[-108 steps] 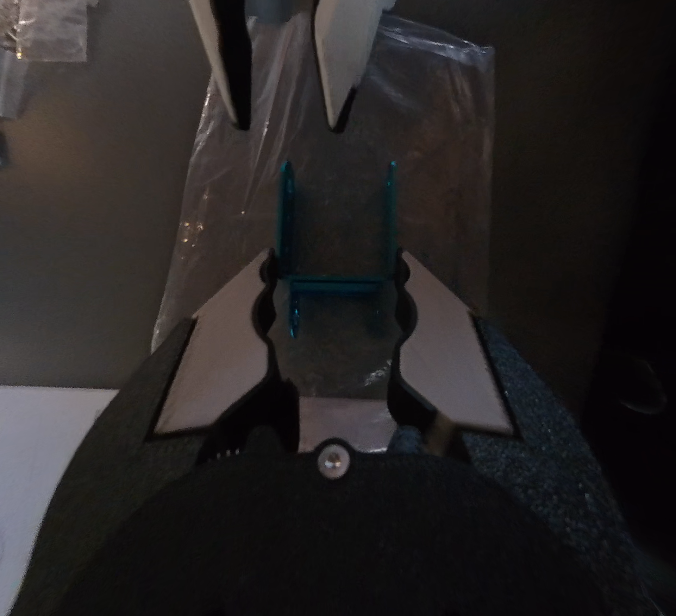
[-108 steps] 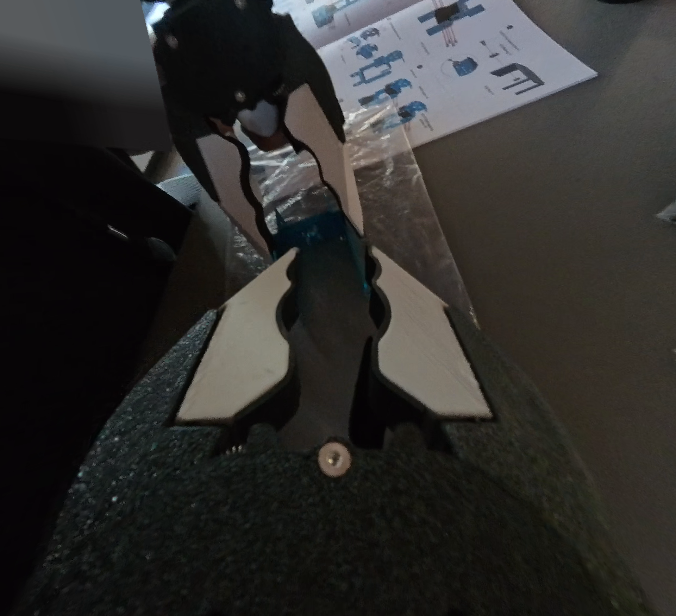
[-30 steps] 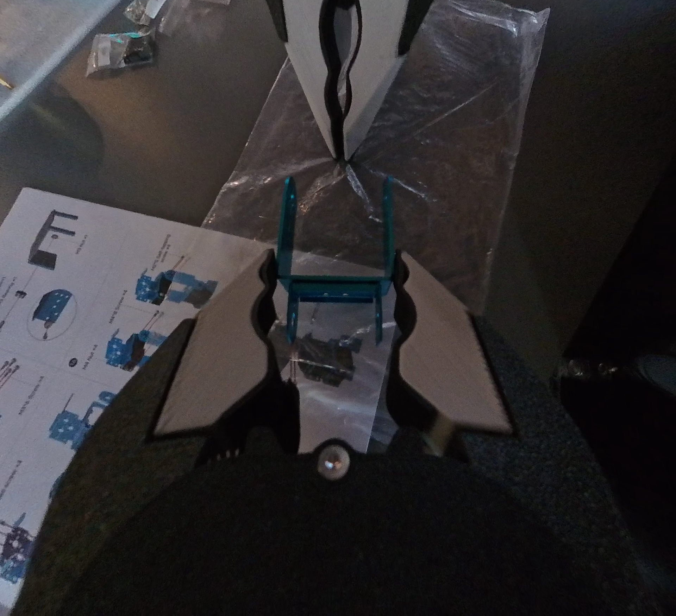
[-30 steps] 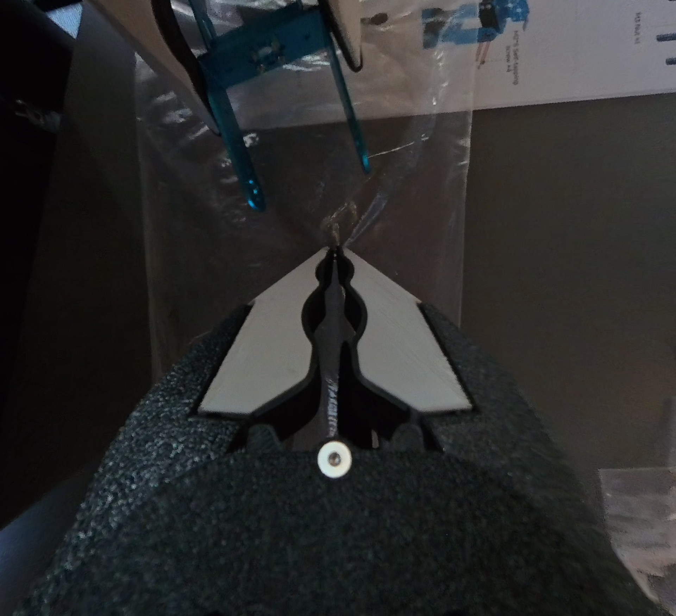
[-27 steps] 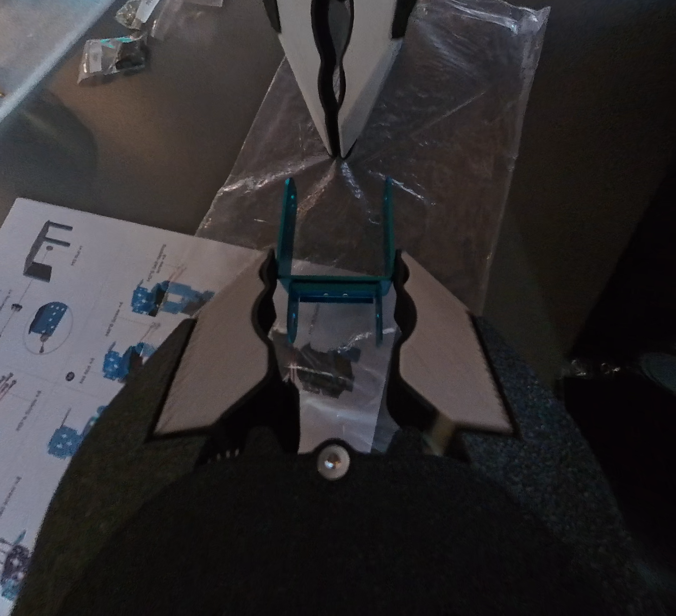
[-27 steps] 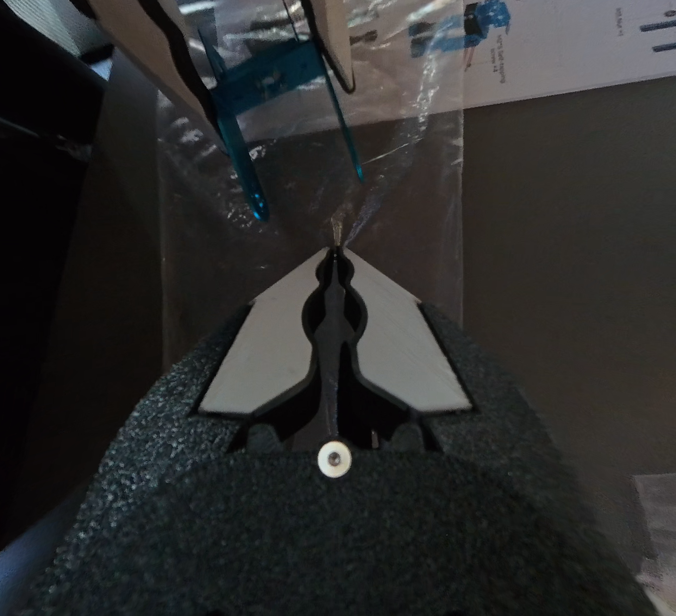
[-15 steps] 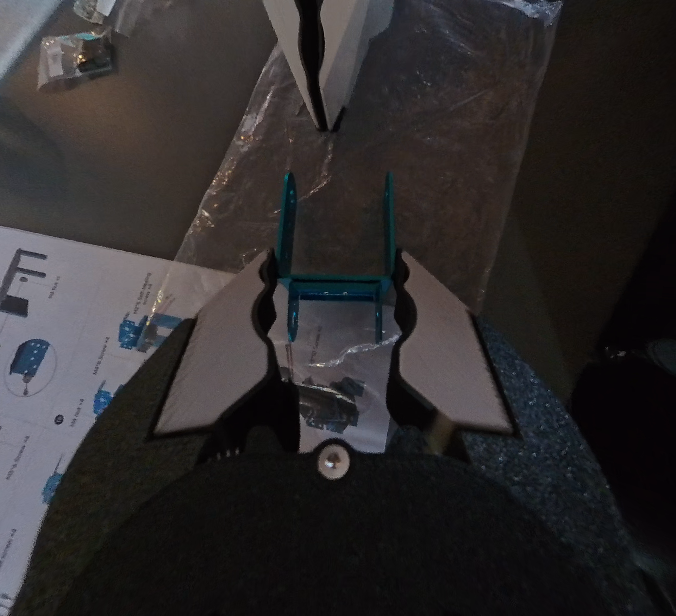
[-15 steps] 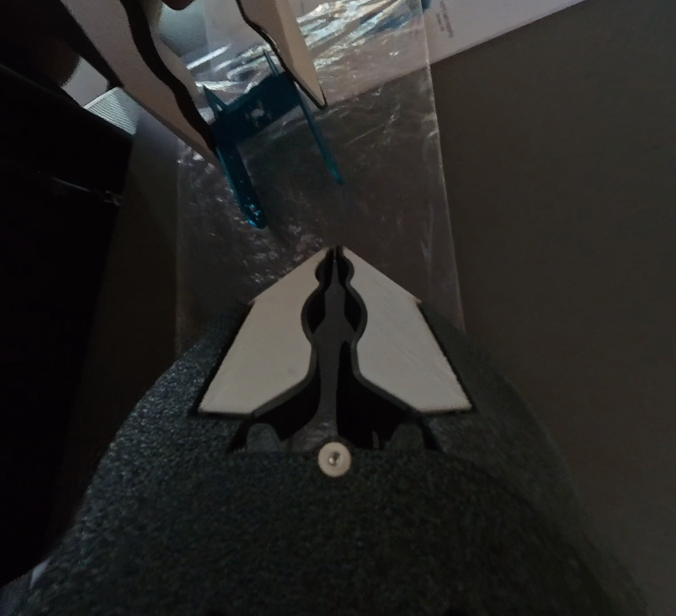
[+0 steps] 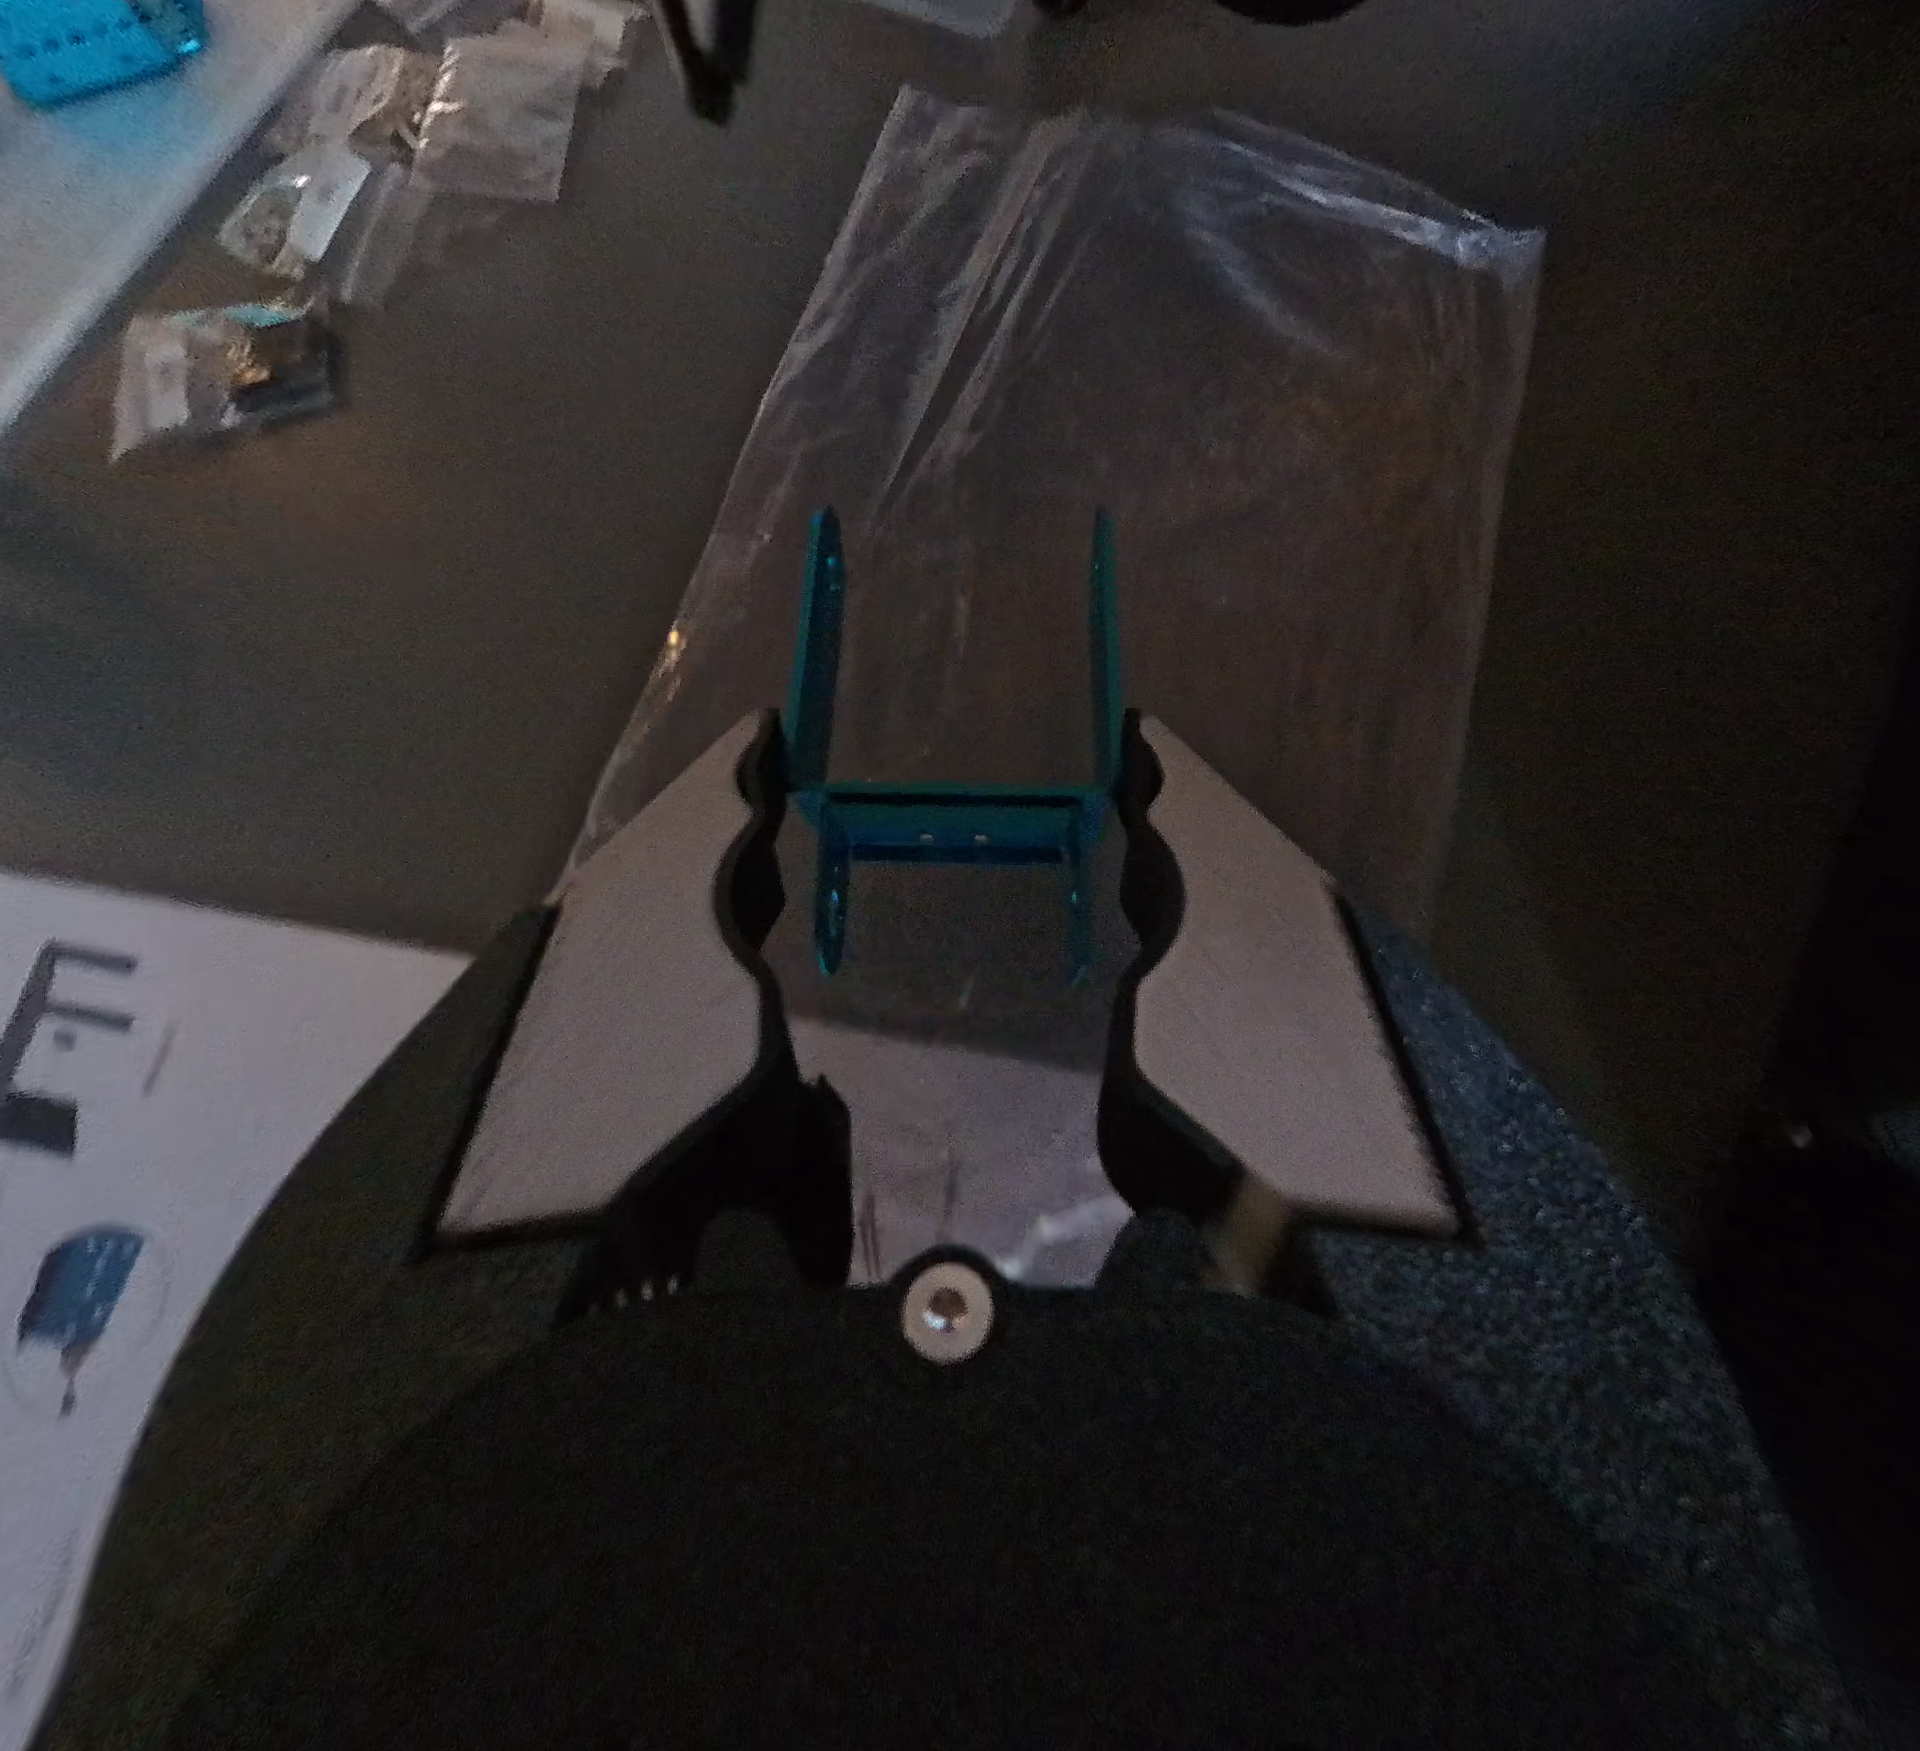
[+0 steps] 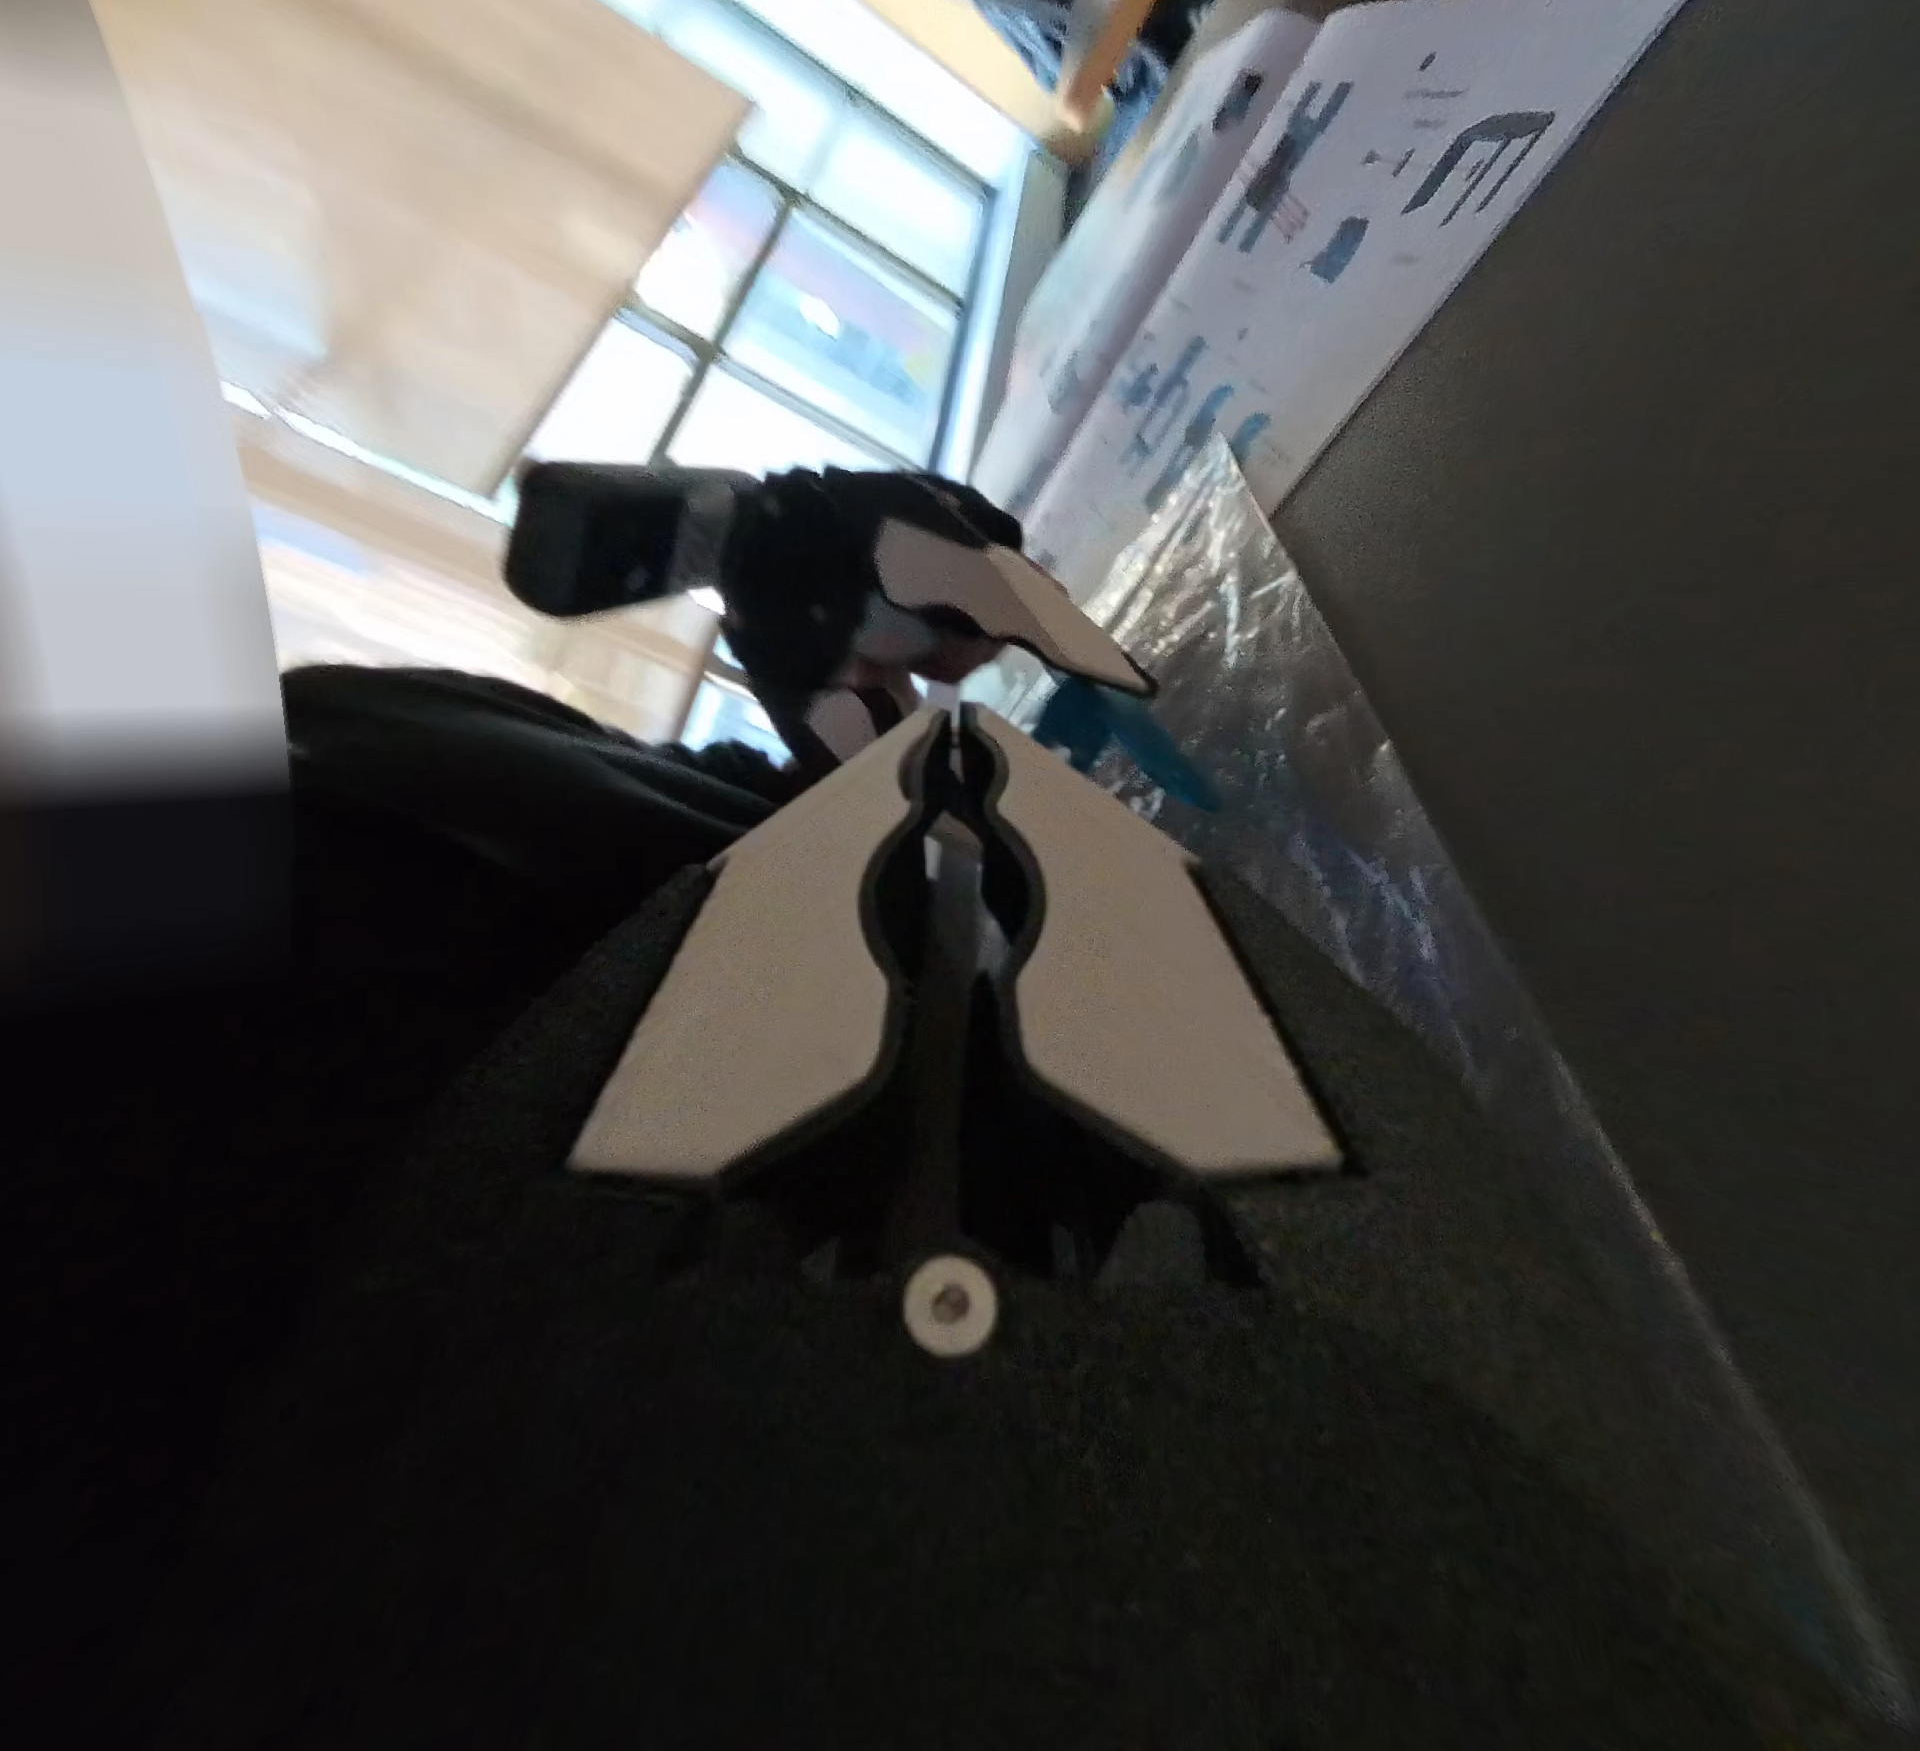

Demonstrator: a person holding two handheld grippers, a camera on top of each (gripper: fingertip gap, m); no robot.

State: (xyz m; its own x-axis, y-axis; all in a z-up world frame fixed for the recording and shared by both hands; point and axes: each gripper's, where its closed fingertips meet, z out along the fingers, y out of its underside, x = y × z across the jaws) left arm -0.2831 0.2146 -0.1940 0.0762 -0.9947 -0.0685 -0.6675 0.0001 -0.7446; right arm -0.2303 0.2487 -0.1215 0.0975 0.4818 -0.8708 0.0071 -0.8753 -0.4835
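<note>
My left gripper [image 9: 951, 725] is shut on a blue H-shaped metal bracket [image 9: 951, 818], gripping its crossbar from both sides and holding it above a clear plastic bag [image 9: 1143, 402] that lies flat on the grey table. My right gripper [image 10: 951, 714] is shut and empty, tilted, with its tips close to the left gripper [image 10: 1049, 693] and the bracket [image 10: 1132, 751]. The bag [image 10: 1309, 725] lies beside them. In the left wrist view the right gripper [image 9: 712, 91] shows at the top, off the bag.
An open instruction sheet [image 9: 156, 1078] lies at the lower left and also shows in the right wrist view [image 10: 1351, 195]. Small parts bags [image 9: 312, 195] are scattered at the upper left. Blue metal parts [image 9: 94, 28] sit on a white surface. A dark edge runs along the right. My hands' fingertips stand some 10 cm from each other.
The right gripper let go of the pinched plastic bag and swung up and away. The bag now lies flat. The left gripper still holds the bracket.
</note>
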